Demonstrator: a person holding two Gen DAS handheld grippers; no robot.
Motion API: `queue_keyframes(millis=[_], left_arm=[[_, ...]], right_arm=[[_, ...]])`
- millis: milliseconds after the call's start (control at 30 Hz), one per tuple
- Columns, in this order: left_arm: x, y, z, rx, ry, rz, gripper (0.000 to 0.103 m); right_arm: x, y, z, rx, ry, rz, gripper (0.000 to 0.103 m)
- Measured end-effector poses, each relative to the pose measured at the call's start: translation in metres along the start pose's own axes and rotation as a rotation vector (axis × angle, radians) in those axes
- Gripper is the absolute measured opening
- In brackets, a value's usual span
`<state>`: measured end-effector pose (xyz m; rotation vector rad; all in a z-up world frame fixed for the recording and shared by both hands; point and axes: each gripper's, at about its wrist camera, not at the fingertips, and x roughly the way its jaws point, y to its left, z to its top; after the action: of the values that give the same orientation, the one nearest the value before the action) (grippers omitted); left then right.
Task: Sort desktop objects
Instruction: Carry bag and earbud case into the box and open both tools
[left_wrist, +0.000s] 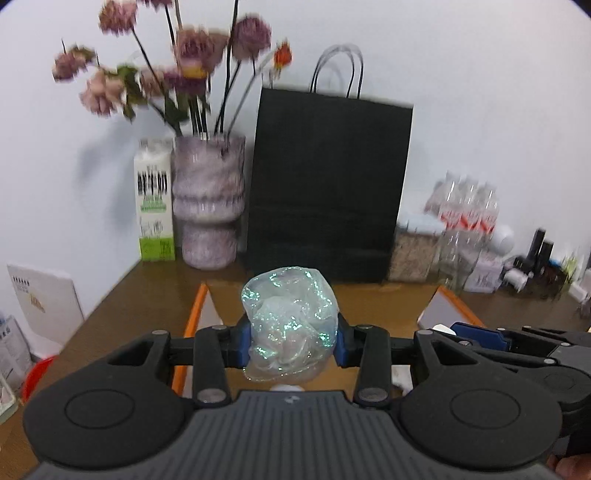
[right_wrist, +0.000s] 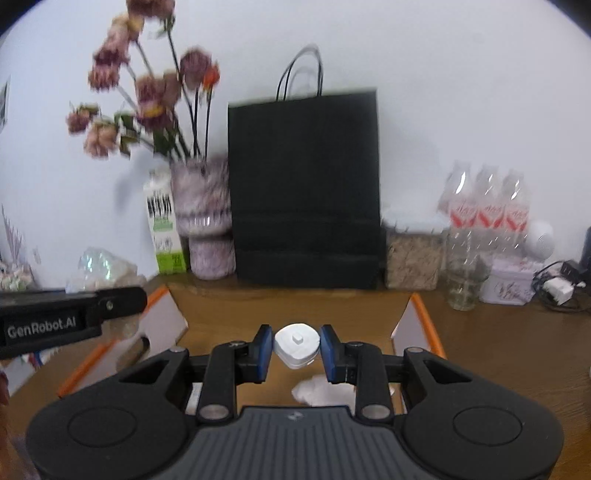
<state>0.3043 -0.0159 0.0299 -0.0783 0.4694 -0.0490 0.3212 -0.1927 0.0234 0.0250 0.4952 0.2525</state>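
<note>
My left gripper (left_wrist: 293, 338) is shut on a crumpled ball of shiny, iridescent clear film (left_wrist: 290, 317), held above an open cardboard box (left_wrist: 236, 299) with orange-edged flaps. My right gripper (right_wrist: 296, 345) is shut on a small white rounded plastic piece (right_wrist: 296, 343) with a tiny square stud on top. It hangs over the same cardboard box (right_wrist: 295, 306). The right gripper also shows at the right edge of the left wrist view (left_wrist: 476, 332). In the right wrist view the left gripper's body comes in from the left, with the film ball (right_wrist: 99, 269) behind it.
A black paper bag (left_wrist: 328, 188) stands against the wall behind the box. A marbled vase (left_wrist: 208, 199) of pink flowers and a carton (left_wrist: 155, 206) stand to its left. Clear bottles (right_wrist: 480, 229), a grainy block (right_wrist: 413, 258), a charger (right_wrist: 559, 290) sit right. White crumpled stuff (right_wrist: 321, 393) lies in the box.
</note>
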Motion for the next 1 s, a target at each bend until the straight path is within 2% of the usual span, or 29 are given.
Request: queue_keyframes(millis=[100, 333, 533, 600, 667, 700, 733, 767, 833, 900, 1000], left_arm=[[0.015, 0.005, -0.005, -0.019, 0.071, -0.029, 0.041], [0.037, 0.006, -0.018, -0.011, 0.195, -0.021, 0.042], [0.034, 0.005, -0.021, 0.0, 0.193, -0.013, 0.046], [0.033, 0.003, -0.02, 0.014, 0.191, 0.001, 0.054], [0.031, 0.001, -0.019, 0.028, 0.184, 0.013, 0.07], [0.029, 0.001, -0.018, 0.034, 0.173, 0.021, 0.082], [0.028, 0.0, -0.017, 0.038, 0.163, 0.026, 0.089], [0.026, 0.0, -0.016, 0.039, 0.152, 0.038, 0.091], [0.024, 0.001, -0.013, 0.035, 0.138, 0.067, 0.103], [0.021, 0.004, -0.01, 0.017, 0.131, 0.061, 0.103], [0.016, 0.007, -0.007, -0.003, 0.117, 0.044, 0.103]], right_arm=[[0.011, -0.003, -0.008, 0.009, 0.048, -0.007, 0.027], [0.02, -0.002, -0.019, -0.002, 0.1, -0.021, 0.027], [0.02, -0.001, -0.021, -0.012, 0.113, -0.016, 0.027], [0.019, -0.001, -0.02, -0.012, 0.116, -0.014, 0.028], [0.018, -0.001, -0.019, -0.012, 0.123, -0.018, 0.031], [0.018, 0.0, -0.019, -0.012, 0.125, -0.023, 0.042], [0.017, 0.0, -0.018, -0.014, 0.122, -0.03, 0.057], [0.016, 0.0, -0.017, -0.016, 0.118, -0.048, 0.062], [0.015, -0.002, -0.015, -0.019, 0.116, -0.097, 0.085], [0.015, -0.006, -0.014, -0.008, 0.118, -0.106, 0.103], [0.011, -0.009, -0.012, 0.007, 0.116, -0.074, 0.103]])
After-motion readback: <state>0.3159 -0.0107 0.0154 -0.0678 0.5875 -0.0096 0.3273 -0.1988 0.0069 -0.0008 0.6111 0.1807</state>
